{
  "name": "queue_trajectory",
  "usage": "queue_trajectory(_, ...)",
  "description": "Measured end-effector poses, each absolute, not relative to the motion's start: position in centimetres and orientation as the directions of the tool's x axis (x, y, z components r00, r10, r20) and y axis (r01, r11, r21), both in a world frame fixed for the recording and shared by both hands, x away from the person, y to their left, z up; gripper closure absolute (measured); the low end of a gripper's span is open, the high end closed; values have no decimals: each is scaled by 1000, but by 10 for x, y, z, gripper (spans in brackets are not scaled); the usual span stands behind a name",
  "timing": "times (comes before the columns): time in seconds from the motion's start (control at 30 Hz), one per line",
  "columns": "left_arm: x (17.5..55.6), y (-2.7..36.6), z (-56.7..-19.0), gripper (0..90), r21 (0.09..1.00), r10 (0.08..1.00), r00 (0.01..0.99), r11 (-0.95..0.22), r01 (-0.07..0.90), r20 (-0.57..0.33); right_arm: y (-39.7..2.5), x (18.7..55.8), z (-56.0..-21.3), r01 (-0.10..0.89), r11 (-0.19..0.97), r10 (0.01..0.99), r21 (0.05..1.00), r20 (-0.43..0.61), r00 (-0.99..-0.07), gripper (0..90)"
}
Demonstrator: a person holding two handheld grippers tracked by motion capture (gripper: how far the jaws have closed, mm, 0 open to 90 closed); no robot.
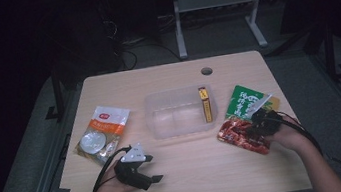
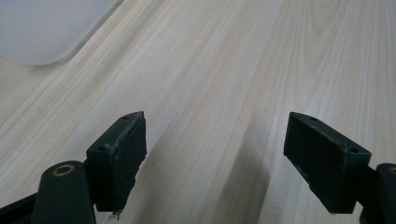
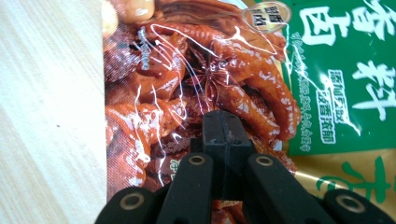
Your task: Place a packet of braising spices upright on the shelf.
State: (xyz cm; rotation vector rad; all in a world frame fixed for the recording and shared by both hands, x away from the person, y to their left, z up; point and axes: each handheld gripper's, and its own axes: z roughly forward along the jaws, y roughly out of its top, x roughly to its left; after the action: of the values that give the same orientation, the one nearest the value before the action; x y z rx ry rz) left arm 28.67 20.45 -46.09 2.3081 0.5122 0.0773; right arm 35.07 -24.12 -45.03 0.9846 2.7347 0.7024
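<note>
Here we see the right claw (image 1: 258, 120) over the red-and-green seasoning packet (image 1: 246, 118) at the right side of the tabletop (image 1: 194, 173), just right of the clear plastic container (image 1: 181, 112). In the right gripper view its jaws are pressed together, tips on the packet's (image 3: 224, 70) red printed part; we cannot tell if any film is pinched. The left claw (image 1: 144, 168) sits low over bare tabletop near the front left, jaws wide apart, holding nothing, an orange-and-white pouch (image 1: 103, 133) just beyond it.

Hand-held gripper (image 2: 215, 154) jaws wide apart above wooden table (image 2: 243, 70).
</note>
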Motion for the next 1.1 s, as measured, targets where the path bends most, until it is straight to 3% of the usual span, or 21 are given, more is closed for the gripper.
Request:
queue_trajectory(0.5,287,204,-462,207,693,383,919,-636,339,-98,-212,344,-450,481,726,541,492,22,-840,900)
queue_trajectory(0.6,287,206,-461,205,690,375,922,-643,333,-95,-221,351,-445,501,671,587,547,21,-810,900)
queue_trajectory(0.73,288,206,-461,194,689,383,919,-641,338,-94,-248,378,-434,552,560,724,618,-40,-689,900)
queue_trajectory(0.77,288,206,-461,191,689,383,919,-641,338,-94,-248,378,-434,552,560,724,618,-40,-689,900)
queue_trajectory(0.83,288,206,-461,183,693,388,916,-633,345,-101,-261,393,-437,592,514,801,621,-99,-591,900)
queue_trajectory(0.9,288,206,-461,175,691,388,916,-636,345,-100,-266,397,-438,609,491,822,623,-99,-561,900)
queue_trajectory(0.93,288,206,-461,167,689,388,917,-638,344,-98,-275,405,-442,636,439,862,634,-97,-498,900)
queue_trajectory(1.1,288,204,-463,162,678,383,916,-644,355,-116,-284,415,-449,655,414,882,632,-103,-459,900)
